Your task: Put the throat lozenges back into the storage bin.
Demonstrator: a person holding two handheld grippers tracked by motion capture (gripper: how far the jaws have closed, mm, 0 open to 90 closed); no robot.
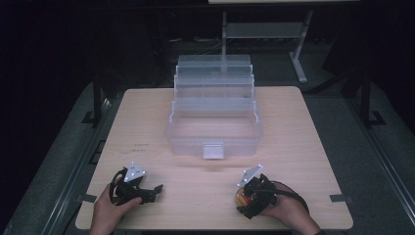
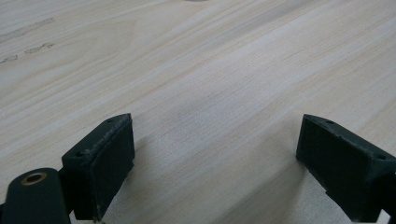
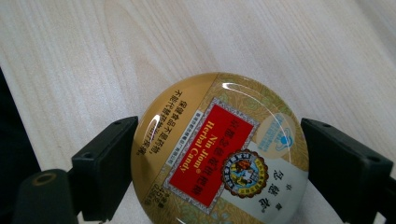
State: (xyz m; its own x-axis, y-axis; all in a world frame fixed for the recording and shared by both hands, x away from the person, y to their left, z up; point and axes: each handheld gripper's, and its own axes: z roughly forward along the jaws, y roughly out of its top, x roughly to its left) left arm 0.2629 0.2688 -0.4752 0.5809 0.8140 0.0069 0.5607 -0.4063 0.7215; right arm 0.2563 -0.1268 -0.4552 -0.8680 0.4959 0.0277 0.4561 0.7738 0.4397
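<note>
Candy tin (image 3: pixel 219 151): round, gold lid with red label, between right gripper (image 3: pixel 219 172) jaws, pressed by both.
Left gripper (image 2: pixel 215 163): jaws spread wide over bare table (image 2: pixel 196 70).
Clear tiered box (image 1: pixel 214 122): ahead of both grippers, well apart.

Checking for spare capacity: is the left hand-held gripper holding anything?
No, the left hand-held gripper is open with bare wooden table between its jaws.

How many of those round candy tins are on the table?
1. The round gold candy tin sits on the table near its front edge, between the jaws of the right gripper. More could lie inside the clear tiered box, though none can be made out there.
</note>
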